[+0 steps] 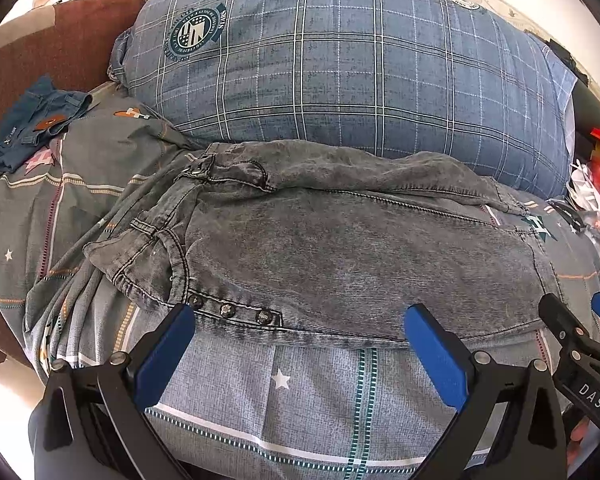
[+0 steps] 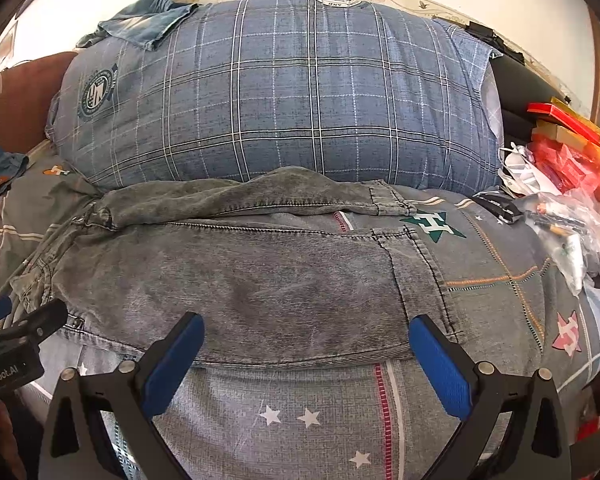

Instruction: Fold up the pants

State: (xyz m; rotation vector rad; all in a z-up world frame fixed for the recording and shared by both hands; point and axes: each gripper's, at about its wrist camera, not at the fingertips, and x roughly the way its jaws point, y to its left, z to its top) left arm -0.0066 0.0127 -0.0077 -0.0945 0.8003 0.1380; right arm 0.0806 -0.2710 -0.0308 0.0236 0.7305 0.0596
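Grey washed denim pants [image 1: 340, 248] lie flat across the bed, waistband with three metal buttons [image 1: 228, 311] at the left, leg hems at the right [image 2: 420, 272]. One leg lies bunched along the far side against the pillow [image 2: 260, 196]. My left gripper [image 1: 300, 320] is open and empty, just short of the near edge by the buttons. My right gripper [image 2: 306, 330] is open and empty at the near edge toward the hem end. Each gripper shows at the edge of the other's view: the right one [image 1: 580, 332] and the left one [image 2: 20, 320].
A big blue plaid pillow [image 1: 340, 68] lies behind the pants. Blue denim garments lie at the far left [image 1: 36, 124] and on top of the pillow [image 2: 144, 24]. Red boxes and plastic bags [image 2: 560, 184] pile at the right. The grey patterned bedsheet [image 2: 300, 420] covers the bed.
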